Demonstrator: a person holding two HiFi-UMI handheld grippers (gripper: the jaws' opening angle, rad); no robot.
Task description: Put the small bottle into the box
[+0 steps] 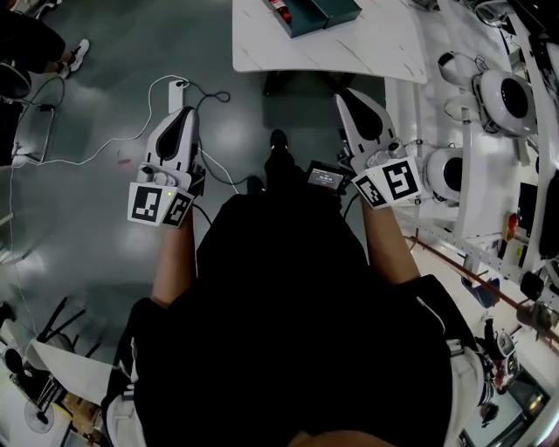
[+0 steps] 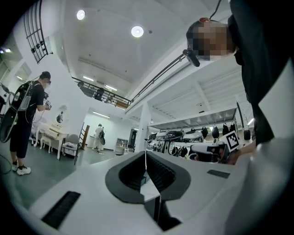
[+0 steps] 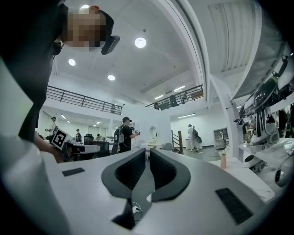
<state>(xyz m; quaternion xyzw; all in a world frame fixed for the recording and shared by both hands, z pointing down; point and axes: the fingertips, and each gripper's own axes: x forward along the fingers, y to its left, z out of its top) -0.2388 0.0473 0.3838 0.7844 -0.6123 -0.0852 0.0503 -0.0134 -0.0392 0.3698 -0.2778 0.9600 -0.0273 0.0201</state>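
Jaws shut and empty on my left gripper (image 1: pixel 182 113) and right gripper (image 1: pixel 351 96), both held level, short of the white table (image 1: pixel 367 48) carrying the teal box (image 1: pixel 321 14).

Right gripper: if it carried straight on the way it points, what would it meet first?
Nothing close, it seems: past the right gripper lies open floor, with a person in black far off. The white table sits right of that line, though depth is unclear.
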